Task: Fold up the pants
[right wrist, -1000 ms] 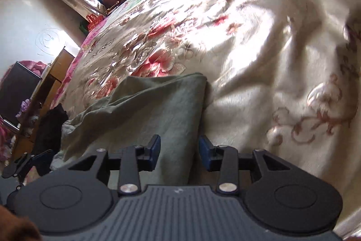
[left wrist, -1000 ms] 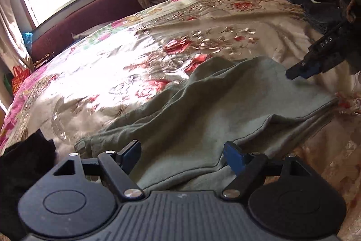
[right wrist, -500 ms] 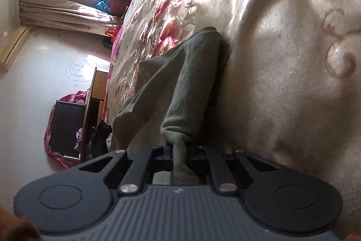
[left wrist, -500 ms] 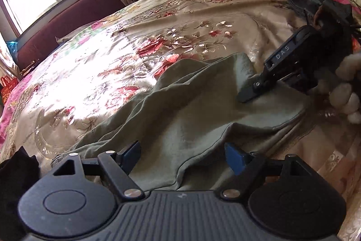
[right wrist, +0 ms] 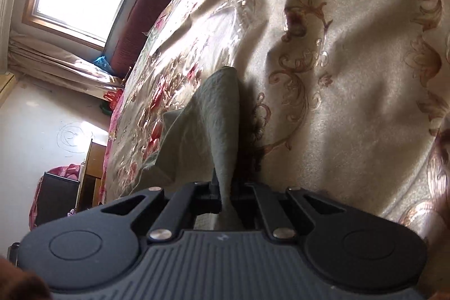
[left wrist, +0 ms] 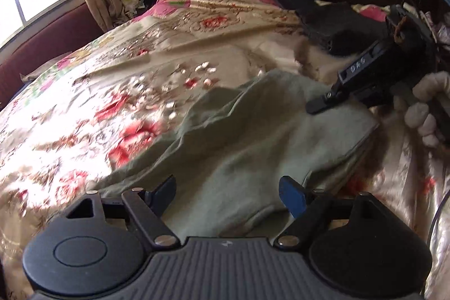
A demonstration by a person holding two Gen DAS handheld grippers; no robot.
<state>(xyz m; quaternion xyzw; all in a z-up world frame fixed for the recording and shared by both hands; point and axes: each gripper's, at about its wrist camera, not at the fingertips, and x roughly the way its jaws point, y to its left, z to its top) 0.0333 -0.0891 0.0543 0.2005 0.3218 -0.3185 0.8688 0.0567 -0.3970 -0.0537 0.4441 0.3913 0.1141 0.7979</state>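
Bed (left wrist: 84,108), floral cover: green pants (left wrist: 239,148) at centre frame; dark folded clothing (left wrist: 332,18) upper right.

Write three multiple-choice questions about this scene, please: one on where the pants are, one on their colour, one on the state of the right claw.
1. Where do the pants lie?
A. On the floral bedspread
B. On a wooden chair
C. On the window sill

2. What colour are the pants?
A. Bright red
B. Grey-green
C. White

3. What is the state of the right claw?
A. Wide open above the pillow
B. Shut with nothing in it
C. Shut on a fold of the pants

Answers: 1 A, the cloth is spread over the bedspread; 2 B, the fabric looks dull grey-green in both views; 3 C, a pinched fold of fabric rises from between the closed fingers.
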